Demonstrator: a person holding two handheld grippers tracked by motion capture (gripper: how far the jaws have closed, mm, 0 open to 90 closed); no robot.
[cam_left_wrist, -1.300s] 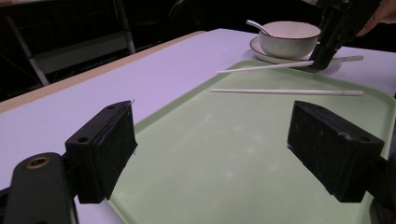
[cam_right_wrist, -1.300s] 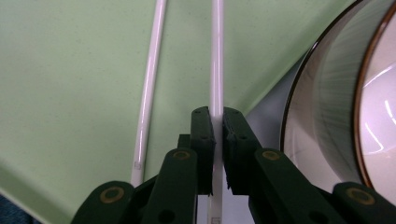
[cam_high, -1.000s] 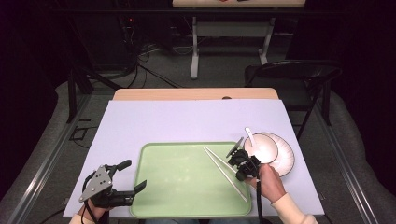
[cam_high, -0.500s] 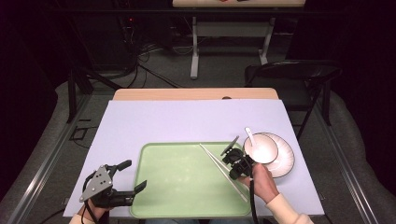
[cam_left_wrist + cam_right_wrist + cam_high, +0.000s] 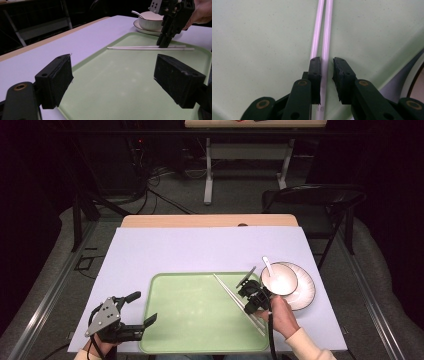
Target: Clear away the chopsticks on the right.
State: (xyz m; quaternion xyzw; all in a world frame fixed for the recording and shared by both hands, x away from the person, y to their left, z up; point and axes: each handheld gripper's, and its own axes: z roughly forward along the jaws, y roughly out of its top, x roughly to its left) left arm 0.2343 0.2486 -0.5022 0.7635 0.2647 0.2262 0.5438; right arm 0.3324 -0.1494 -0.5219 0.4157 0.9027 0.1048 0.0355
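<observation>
My right tool [image 5: 327, 72] sits low over the pair of long white plastic chopsticks [image 5: 322, 30], its jaws a narrow gap apart with one stick running between them and the other passing under the left jaw; I cannot tell whether they are pinching yet. The chopsticks lie side by side on the pale green plastic tray [image 5: 190, 320], near its right edge. Just beyond the tray stands a white ceramic bowl [image 5: 279, 280] with a white spoon [image 5: 267, 265], on a white plate [image 5: 305, 295]. My left tool [image 5: 135, 312] rests with jaws wide apart at the tray's left rim, on the lavender-covered counter [image 5: 200, 250].
</observation>
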